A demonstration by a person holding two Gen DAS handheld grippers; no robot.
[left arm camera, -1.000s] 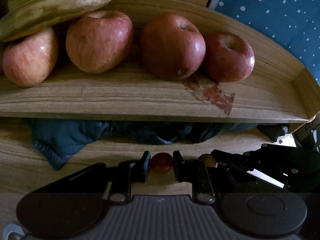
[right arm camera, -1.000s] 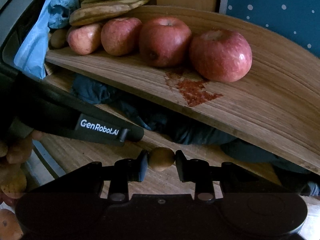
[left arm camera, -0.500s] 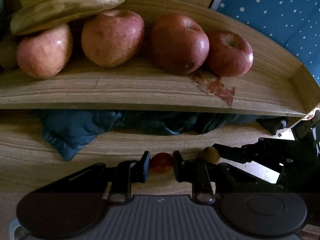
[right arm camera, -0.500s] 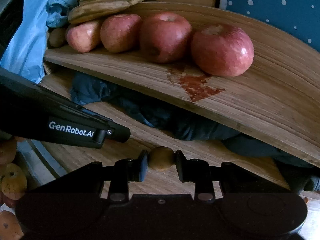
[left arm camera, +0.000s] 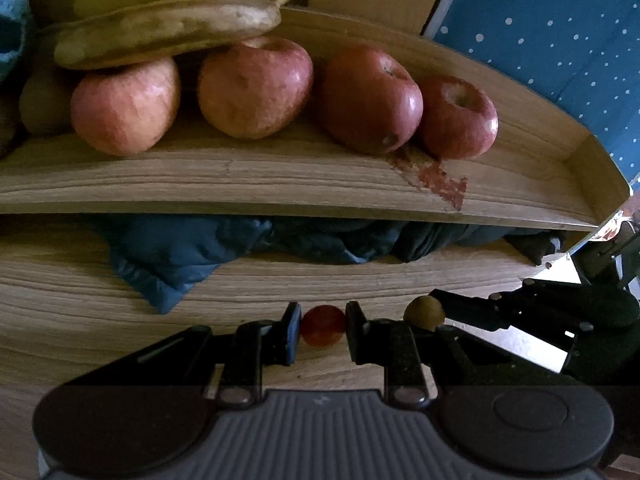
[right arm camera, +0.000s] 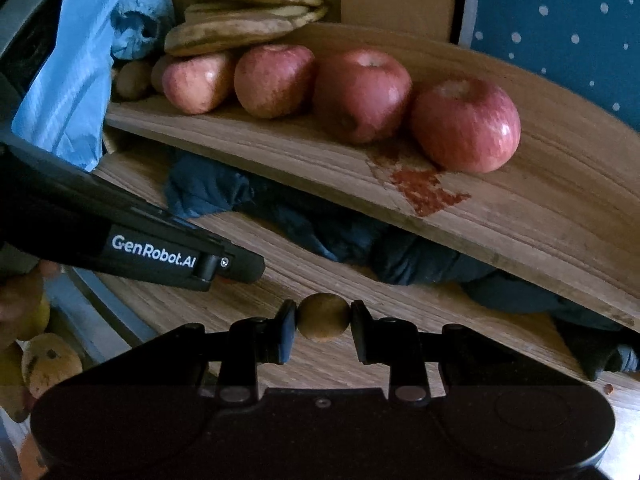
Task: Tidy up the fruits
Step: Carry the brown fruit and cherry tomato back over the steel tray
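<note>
My left gripper (left arm camera: 322,326) is shut on a small red fruit (left arm camera: 322,325), held above the lower wooden shelf (left arm camera: 80,300). My right gripper (right arm camera: 324,317) is shut on a small brown fruit (right arm camera: 323,316); that fruit (left arm camera: 424,313) and the right gripper's fingers (left arm camera: 472,308) also show at the right of the left wrist view. The left gripper's body (right arm camera: 152,248) crosses the left of the right wrist view. Several red apples (left arm camera: 254,86) and a bunch of bananas (left arm camera: 168,32) sit on the upper wooden shelf (left arm camera: 280,184).
A dark blue cloth (left arm camera: 180,252) lies under the upper shelf. A red stain (left arm camera: 440,180) marks the shelf edge. Light blue plastic (right arm camera: 72,72) hangs at the left. Yellowish fruits (right arm camera: 44,364) lie at the lower left. A dotted blue fabric (left arm camera: 560,32) is behind.
Both grippers have shifted left along the shelf with their fruits still held; the apples and bananas now sit further right in view.
</note>
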